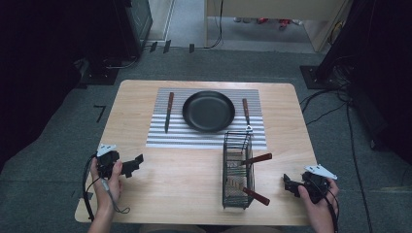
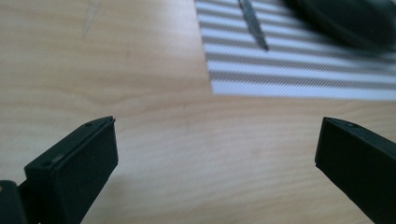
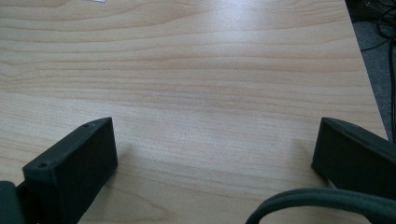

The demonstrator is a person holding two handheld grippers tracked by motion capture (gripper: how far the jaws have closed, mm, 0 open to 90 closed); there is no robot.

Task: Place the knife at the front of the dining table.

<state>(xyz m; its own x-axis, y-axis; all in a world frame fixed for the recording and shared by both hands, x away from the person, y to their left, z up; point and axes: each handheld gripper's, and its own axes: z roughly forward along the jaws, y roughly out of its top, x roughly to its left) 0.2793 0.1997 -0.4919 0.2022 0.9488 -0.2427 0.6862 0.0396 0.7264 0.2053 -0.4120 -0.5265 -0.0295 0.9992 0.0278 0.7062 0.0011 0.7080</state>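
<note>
A black round plate [image 1: 208, 111] rests on a grey striped placemat [image 1: 160, 138] at the middle of the wooden table [image 1: 184, 179]. A wooden-handled knife [image 1: 168, 111] lies left of the plate, and a similar utensil [image 1: 246, 113] lies right of it. In front of the mat stands a black wire basket [image 1: 237, 170] holding two wooden-handled utensils [image 1: 257, 158]. My left gripper [image 1: 133, 165] hovers open near the front left edge. My right gripper [image 1: 287, 184] is open at the front right, beside the basket. Between the left jaws [image 2: 217, 126] and right jaws [image 3: 217, 123] is only bare wood.
The left gripper view shows the mat corner [image 2: 261, 88], the knife blade [image 2: 254, 23] and the plate's rim [image 2: 345, 18] ahead. The table's right edge [image 3: 369, 93] and floor cables lie close to the right gripper. A cable [image 3: 327, 198] crosses the bottom of the right gripper view.
</note>
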